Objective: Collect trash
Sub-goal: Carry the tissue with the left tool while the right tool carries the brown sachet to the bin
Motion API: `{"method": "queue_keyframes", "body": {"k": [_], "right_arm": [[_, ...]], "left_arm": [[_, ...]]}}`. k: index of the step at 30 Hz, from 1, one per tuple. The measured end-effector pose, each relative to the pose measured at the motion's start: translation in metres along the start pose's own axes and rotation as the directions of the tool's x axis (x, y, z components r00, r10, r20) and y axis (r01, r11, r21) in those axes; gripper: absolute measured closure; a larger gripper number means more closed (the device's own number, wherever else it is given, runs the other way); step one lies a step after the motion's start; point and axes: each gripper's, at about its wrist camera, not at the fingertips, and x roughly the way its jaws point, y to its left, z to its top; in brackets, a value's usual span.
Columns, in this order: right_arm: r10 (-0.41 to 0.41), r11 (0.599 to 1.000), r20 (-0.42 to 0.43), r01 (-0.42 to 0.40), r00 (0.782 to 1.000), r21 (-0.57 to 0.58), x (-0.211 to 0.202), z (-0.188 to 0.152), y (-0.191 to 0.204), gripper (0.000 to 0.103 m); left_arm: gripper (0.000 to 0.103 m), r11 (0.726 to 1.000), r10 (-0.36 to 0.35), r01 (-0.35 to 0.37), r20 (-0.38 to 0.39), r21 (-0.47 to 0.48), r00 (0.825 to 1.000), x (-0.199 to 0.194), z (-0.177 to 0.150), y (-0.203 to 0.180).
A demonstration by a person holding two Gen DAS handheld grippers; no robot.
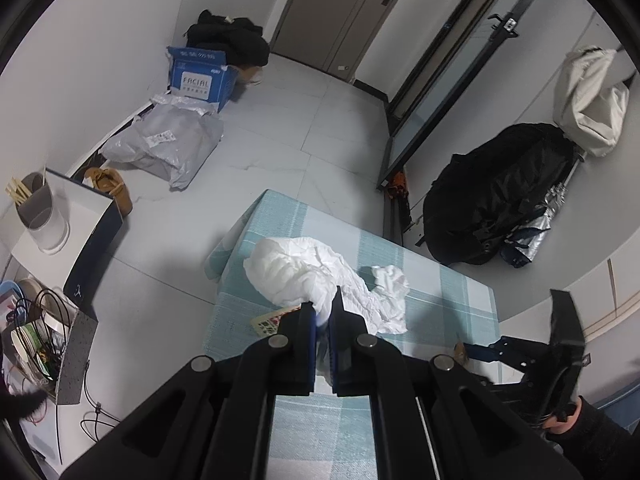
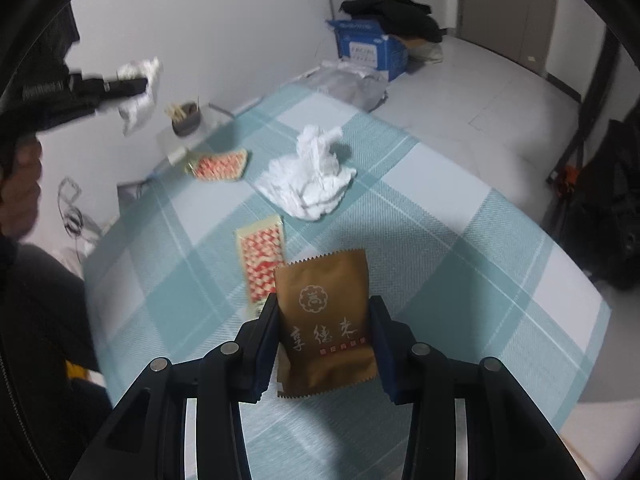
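Note:
A brown snack packet [image 2: 324, 320] sits upright between the pads of my right gripper [image 2: 324, 300], which is shut on it just above the teal checked tablecloth [image 2: 460, 240]. My left gripper [image 1: 322, 308] is shut on a white tissue [image 1: 322, 360]. In the right wrist view, this left gripper [image 2: 142, 84] hangs above the table's far left corner with the tissue [image 2: 140, 96] dangling from it. A crumpled tissue pile [image 2: 312, 184] and two red-and-white wrappers [image 2: 222, 164] [image 2: 262, 264] lie on the cloth. The left wrist view shows the tissue pile [image 1: 288, 268] below it and the right gripper [image 1: 476, 349] at the right.
On the floor by the wall are a blue carton [image 1: 200, 76] and a grey mailing bag [image 1: 164, 144]. A black backpack [image 1: 492, 196] leans at the right. A cup of chopsticks [image 1: 38, 208] stands on a white box, with cables [image 1: 48, 320] beside it.

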Motion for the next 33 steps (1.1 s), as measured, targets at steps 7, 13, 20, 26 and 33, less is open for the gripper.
{"method": "queue_keyframes", "body": {"k": [7,13,20,26,33], "right_arm": [[0.061,0.993,0.149,-0.076,0.987,0.093,-0.059,-0.004,0.01,0.062],[0.051,0.984,0.293,-0.098,0.955,0.148,-0.13,-0.014,0.026,0.062],[-0.007,0.979,0.416,-0.078,0.909,0.187,-0.218,-0.038,0.042,0.062],[-0.094,0.972,0.505,-0.031,0.858,0.234,-0.294,-0.069,0.051,0.062],[-0.261,0.935,0.581,0.052,0.77,0.352,-0.374,-0.136,0.048,0.062]], "left_arm": [[0.102,0.999,-0.019,0.017,0.034,0.047,0.999,-0.014,-0.009,-0.031],[0.102,0.988,-0.091,0.082,0.061,0.128,0.994,-0.041,-0.018,-0.074],[0.102,0.955,-0.204,0.179,0.085,0.235,0.975,-0.088,-0.031,-0.132],[0.102,0.91,-0.287,0.234,0.113,0.341,0.951,-0.133,-0.041,-0.184],[0.102,0.846,-0.37,0.3,0.081,0.44,0.925,-0.158,-0.062,-0.239]]}}
